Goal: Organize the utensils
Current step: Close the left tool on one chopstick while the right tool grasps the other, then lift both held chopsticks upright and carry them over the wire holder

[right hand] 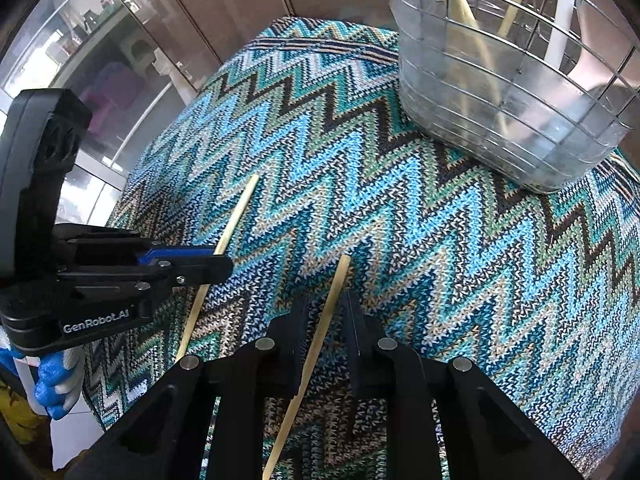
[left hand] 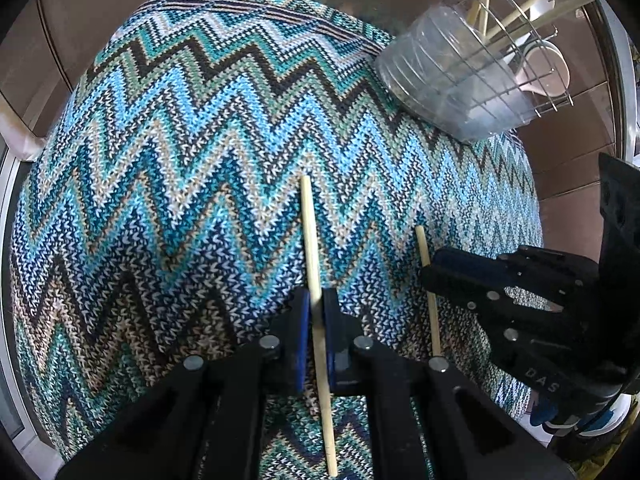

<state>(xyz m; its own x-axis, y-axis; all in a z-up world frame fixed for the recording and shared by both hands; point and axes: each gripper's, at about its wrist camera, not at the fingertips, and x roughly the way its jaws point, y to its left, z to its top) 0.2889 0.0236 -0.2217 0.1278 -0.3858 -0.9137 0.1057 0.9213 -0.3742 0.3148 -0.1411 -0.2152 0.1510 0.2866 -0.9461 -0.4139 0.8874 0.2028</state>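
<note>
Both views are brightly lit by daylight, with even illumination across the zigzag knitted cloth (left hand: 224, 168) and only soft, faint shadows under the chopsticks. In the right wrist view the glass cabinet doors (right hand: 100, 60) at the upper left are washed out by glare and reflections. The clear plastic tub with wire rack (right hand: 508, 92) shows hazy highlights on its walls. Fisheye distortion bulges the cloth into a dome and bends straight lines near the edges, where dark vignetting closes each corner. The centre is sharp; the cloth's weave reads clearly, while the near black tongs (left hand: 316, 320) look slightly soft.
</note>
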